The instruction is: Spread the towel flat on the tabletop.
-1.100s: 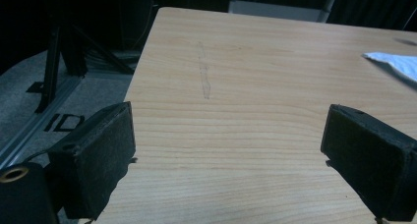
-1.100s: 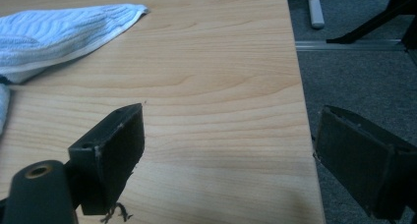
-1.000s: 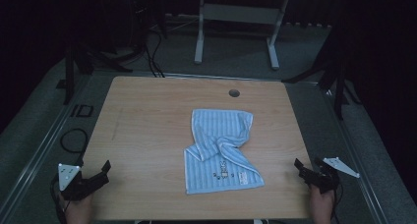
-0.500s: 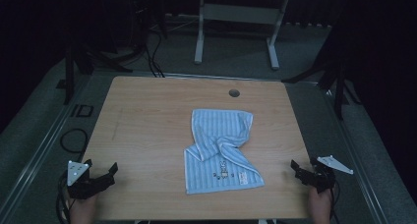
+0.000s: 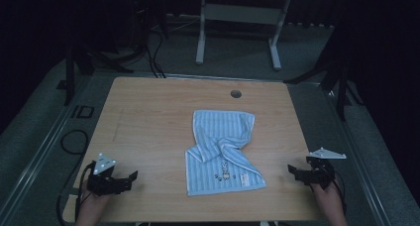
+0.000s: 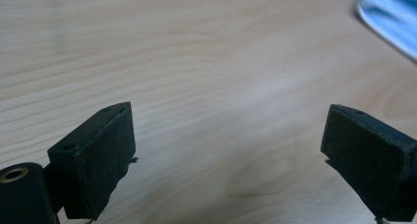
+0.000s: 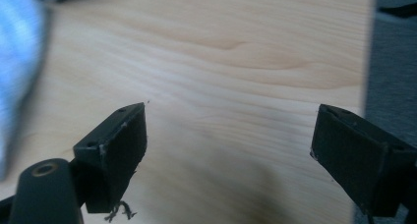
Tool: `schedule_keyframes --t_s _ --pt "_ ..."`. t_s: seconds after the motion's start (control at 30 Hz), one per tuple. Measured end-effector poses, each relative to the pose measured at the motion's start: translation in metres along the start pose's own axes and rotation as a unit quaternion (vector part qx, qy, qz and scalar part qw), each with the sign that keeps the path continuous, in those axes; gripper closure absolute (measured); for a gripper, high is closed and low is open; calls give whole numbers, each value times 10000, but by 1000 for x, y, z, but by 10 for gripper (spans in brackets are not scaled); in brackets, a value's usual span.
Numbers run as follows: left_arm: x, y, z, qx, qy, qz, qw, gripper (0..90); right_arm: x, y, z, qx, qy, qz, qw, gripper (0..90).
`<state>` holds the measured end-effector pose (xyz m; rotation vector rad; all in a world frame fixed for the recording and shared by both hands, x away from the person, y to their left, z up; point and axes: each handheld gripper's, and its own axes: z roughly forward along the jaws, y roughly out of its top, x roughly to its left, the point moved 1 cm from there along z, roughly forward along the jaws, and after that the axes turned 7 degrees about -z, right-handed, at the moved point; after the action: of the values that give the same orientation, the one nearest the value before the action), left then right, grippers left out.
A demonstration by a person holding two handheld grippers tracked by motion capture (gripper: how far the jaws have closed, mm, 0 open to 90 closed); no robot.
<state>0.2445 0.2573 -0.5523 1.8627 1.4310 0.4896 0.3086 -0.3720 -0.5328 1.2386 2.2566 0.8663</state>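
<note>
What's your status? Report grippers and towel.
Left gripper open, holding nothing, near table's left front corner. Right gripper open, holding nothing, at right front edge. Towel rumpled mid-table, untouched. Nothing between.

Table: light wooden rectangular table top, centre of the high view; pale grain also in both gripper views.
Grommet: small round dark cable hole, upper middle of the top, near the far edge.
Frame: grey metal desk frame with two legs, top centre, beyond the table.
Floor: grey carpeted floor, left and right of the table.
Cables: black cables, upper left on the floor; a black loop, lower left beside the table edge.
Stands: dark stand legs, upper right.
</note>
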Motion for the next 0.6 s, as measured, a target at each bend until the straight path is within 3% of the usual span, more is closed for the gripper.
schedule_keyframes --t_s 0.1,0.2,0.27,0.37,0.43,0.57,0.6 --pt "-15 6 9 209 -71 322 9992 63 9 9 2 178 246 -255 9992 127" --pt "-25 13 17 431 -205 390 9981 63 19 20 7 383 532 -349 9972 129" --pt "-33 18 23 634 -202 522 9964 63 25 27 12 582 819 -362 9943 132" --pt "-46 24 29 1009 -153 626 9928 63 34 35 18 766 975 -612 9904 134" --pt "-54 28 34 1166 -160 685 9907 63 41 40 22 771 1095 -715 9884 134" --pt "-71 37 43 1300 -410 792 9875 63 56 52 29 721 1430 -827 9836 134" --pt "-74 39 44 1307 -456 787 9872 63 62 55 32 721 1471 -956 9819 134"
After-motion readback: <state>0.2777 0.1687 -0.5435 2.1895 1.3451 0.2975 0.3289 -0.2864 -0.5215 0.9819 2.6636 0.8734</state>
